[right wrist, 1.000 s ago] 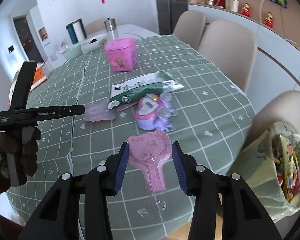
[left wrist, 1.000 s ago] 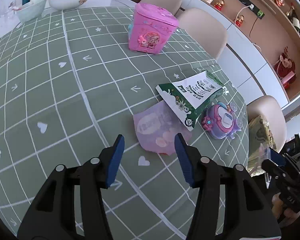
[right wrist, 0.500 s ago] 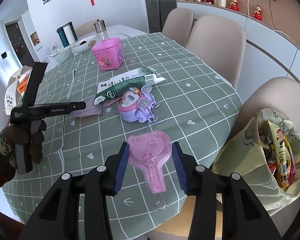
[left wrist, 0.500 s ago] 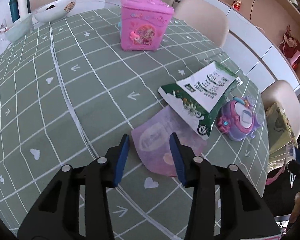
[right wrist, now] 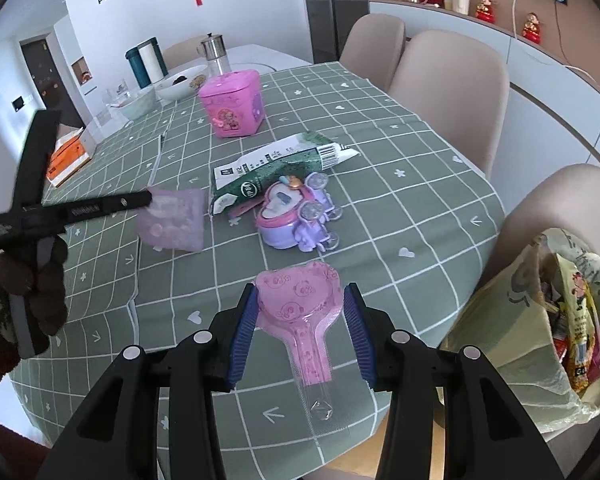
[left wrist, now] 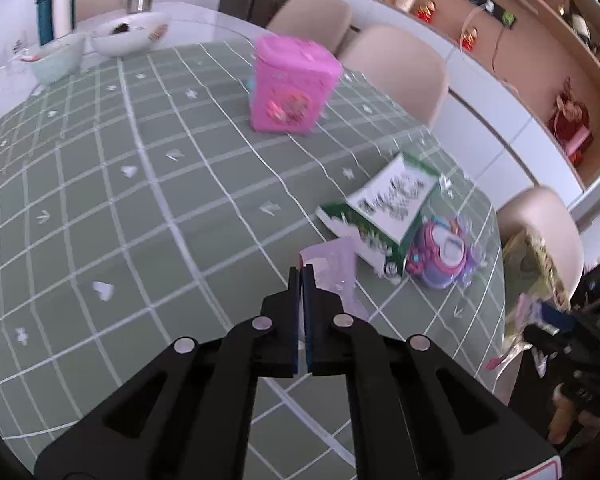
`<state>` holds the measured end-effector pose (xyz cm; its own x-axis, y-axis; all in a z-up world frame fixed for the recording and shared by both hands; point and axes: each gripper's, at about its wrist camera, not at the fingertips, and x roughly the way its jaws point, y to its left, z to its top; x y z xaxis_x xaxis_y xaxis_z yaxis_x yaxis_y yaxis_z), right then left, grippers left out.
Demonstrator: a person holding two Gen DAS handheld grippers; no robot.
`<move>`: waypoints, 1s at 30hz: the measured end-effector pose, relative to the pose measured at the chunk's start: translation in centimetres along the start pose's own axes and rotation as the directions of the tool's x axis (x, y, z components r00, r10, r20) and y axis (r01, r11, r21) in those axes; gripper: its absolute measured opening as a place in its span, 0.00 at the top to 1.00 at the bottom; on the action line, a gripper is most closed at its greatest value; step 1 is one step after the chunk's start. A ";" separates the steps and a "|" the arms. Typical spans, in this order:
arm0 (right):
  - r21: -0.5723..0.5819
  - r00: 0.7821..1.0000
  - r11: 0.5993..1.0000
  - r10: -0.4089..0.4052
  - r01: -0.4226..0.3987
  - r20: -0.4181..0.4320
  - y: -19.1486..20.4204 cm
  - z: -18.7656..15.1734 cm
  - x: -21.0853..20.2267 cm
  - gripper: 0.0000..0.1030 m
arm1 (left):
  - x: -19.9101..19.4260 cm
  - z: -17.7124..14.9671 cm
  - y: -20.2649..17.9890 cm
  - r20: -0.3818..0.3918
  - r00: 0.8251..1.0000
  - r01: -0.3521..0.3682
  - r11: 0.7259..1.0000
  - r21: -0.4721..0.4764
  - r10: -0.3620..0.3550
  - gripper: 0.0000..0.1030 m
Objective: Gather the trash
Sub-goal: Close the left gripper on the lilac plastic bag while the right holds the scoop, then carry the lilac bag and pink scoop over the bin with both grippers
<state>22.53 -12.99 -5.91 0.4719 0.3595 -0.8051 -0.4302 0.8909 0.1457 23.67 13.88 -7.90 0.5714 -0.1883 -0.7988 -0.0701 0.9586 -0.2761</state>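
My left gripper (left wrist: 302,276) has its jaws closing flat on a corner of a pale purple wrapper (left wrist: 334,266). In the right wrist view that wrapper (right wrist: 172,220) hangs from the left gripper's tip (right wrist: 146,199), just above the green checked tablecloth (right wrist: 400,208). My right gripper (right wrist: 300,332) is shut on a pink heart-shaped plastic pack (right wrist: 298,294), held by its sides over the table's near edge. A green and white snack wrapper (right wrist: 276,164) lies further in. A yellowish trash bag (right wrist: 532,320) stuffed with wrappers sits on the chair at the right.
A purple toy carriage (right wrist: 296,216) stands beside the snack wrapper, and a pink box (right wrist: 232,108) stands behind it. Bowls (left wrist: 128,38) and flasks are at the far end. Beige chairs (right wrist: 448,80) line the table's right side. An orange box (right wrist: 66,156) lies at the left edge.
The left gripper's jaws went from wide apart to shut on the purple wrapper's corner and raised it slightly. The right gripper kept its hold on the pink pack.
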 end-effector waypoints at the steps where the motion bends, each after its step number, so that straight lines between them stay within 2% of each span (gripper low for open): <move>1: -0.001 1.000 1.000 0.003 -0.003 -0.001 0.1 0.0 0.1 0.59 | -0.4 0.2 0.4 0.008 1.000 0.000 1.000 -0.010 0.000 0.98; 7: -0.009 1.000 1.000 0.021 -0.021 -0.001 0.6 0.4 0.5 0.59 | -2.6 0.9 1.6 0.048 0.999 0.006 0.999 -0.042 -0.004 0.98; 15: -0.026 1.000 1.000 0.017 -0.017 0.006 1.0 1.0 0.2 0.59 | -4.6 1.7 0.2 0.098 0.995 0.035 0.999 -0.023 -0.033 0.98; 23: -0.027 0.997 1.000 -0.015 0.017 0.071 0.1 2.4 -2.6 0.59 | -6.8 3.7 -2.7 0.152 0.985 0.079 0.996 0.027 -0.083 0.98; 30: -0.008 0.982 0.998 -0.067 0.070 0.176 -2.8 4.3 -7.7 0.59 | -8.4 6.6 -8.0 0.208 0.963 0.153 0.984 0.096 -0.170 0.98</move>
<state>23.47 -17.07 2.32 0.6280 0.3418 -0.6991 -0.4021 0.9117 0.0845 24.79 9.16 4.58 0.7321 -0.3001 -0.6115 0.0970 0.9345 -0.3425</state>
